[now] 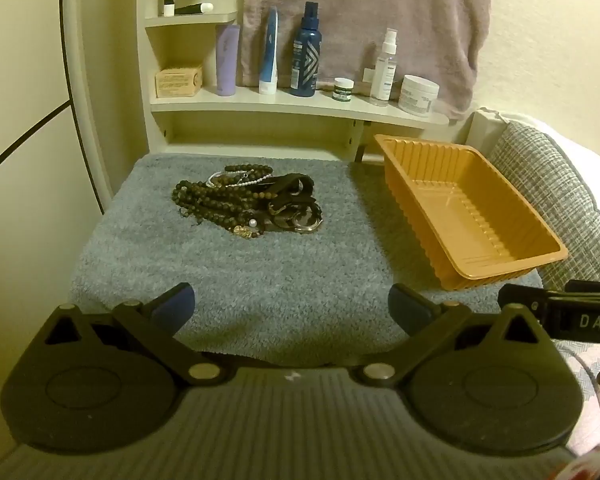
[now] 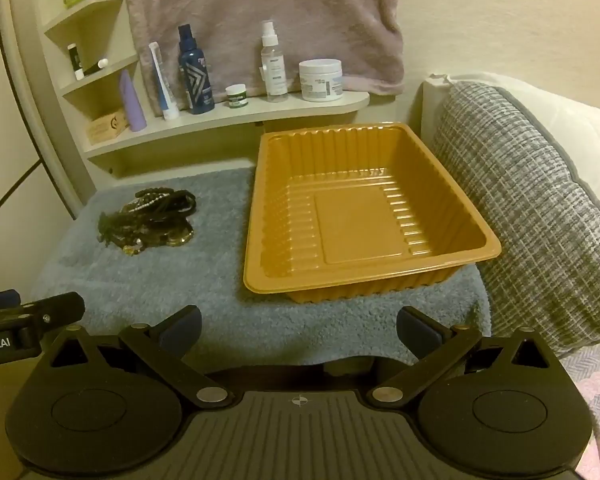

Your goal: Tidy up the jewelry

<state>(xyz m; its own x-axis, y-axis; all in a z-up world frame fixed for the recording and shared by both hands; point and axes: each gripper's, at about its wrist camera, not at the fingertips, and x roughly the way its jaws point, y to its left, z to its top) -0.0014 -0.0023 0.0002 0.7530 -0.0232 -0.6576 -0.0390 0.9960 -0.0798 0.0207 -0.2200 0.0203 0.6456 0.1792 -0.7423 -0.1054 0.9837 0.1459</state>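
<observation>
My left gripper (image 1: 291, 307) and right gripper (image 2: 299, 330): both spread wide, empty, angled down over towel (image 1: 260, 272). Jewelry (image 1: 247, 205) heaped mid-towel, ahead of left. Tray (image 2: 420, 152) empty just beside pile, ready to receive pieces.

Left wrist view angled down, near blue mat (image 1: 228, 264), right wrist view alongside, both sharing jewelry pile (image 1: 248, 204), orange tray (image 2: 256, 264)

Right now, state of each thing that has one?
Tray: empty, upright on the towel.
Jewelry: one tangled heap on the towel, beside the tray.
Left gripper: open, nothing between the fingers.
Right gripper: open, nothing between the fingers.
</observation>
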